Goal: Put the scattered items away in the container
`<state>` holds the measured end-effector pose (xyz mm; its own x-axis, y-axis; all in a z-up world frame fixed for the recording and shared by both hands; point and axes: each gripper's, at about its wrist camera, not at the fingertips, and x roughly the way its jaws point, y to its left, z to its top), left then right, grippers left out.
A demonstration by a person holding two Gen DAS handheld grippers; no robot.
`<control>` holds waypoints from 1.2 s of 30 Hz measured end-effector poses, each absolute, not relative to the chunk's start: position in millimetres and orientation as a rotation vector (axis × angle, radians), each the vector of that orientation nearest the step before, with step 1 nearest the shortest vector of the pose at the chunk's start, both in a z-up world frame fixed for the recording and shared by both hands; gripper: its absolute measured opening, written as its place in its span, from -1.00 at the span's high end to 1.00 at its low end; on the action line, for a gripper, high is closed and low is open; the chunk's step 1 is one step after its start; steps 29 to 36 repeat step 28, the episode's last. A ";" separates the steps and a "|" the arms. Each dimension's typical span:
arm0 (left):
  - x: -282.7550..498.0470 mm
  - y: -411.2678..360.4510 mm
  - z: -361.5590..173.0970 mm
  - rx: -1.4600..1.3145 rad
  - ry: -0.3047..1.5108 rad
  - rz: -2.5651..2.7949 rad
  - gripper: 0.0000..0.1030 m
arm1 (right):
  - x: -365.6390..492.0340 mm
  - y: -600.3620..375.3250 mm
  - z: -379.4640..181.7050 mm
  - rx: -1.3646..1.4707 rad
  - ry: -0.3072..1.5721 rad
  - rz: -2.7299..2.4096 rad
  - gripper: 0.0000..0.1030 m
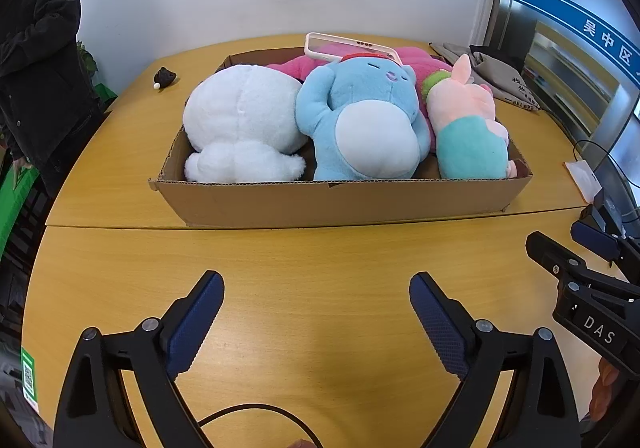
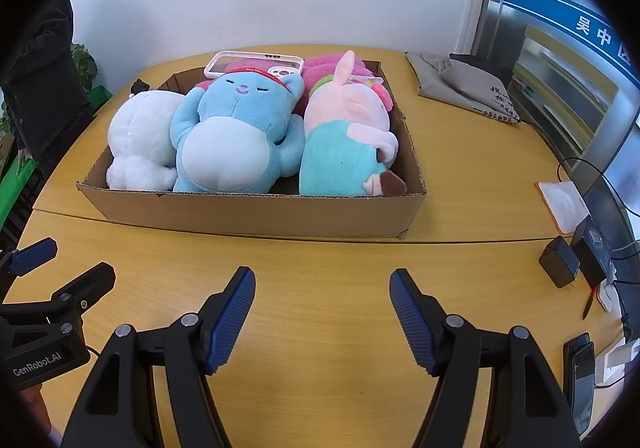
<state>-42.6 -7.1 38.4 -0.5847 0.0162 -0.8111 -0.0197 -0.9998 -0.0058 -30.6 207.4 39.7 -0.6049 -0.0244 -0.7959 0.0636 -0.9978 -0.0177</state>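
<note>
- Cardboard box (image 1: 340,200) sits mid-table, packed: white plush (image 1: 240,120), blue plush (image 1: 360,116), pink-and-teal plush (image 1: 468,128) side by side, phone case (image 1: 348,46) on top at the back.
- Small black item (image 1: 164,77) lies on the table (image 1: 300,308) left of the box, apart from it; judged the last stray.
- Left gripper (image 1: 316,312) and right gripper (image 2: 322,312): jaws wide, holding nothing, over bare table short of the box.
- Advice: left gripper goes round the box's left wall, open room there; table edge is near.
</note>
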 end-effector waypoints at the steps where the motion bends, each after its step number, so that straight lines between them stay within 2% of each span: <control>1: -42.5 -7.1 38.3 -1.422 0.007 2.779 -0.87 | -30.3 207.2 39.6 1.373 0.069 -2.769 -0.35; 18: -39.7 -1.6 37.6 -1.413 0.004 2.752 -0.99 | -25.8 206.4 42.9 1.349 0.067 -2.774 -0.35; 36: -31.7 7.9 41.2 -1.369 0.052 2.798 -0.99 | -22.4 210.7 44.3 1.329 0.064 -2.787 -0.35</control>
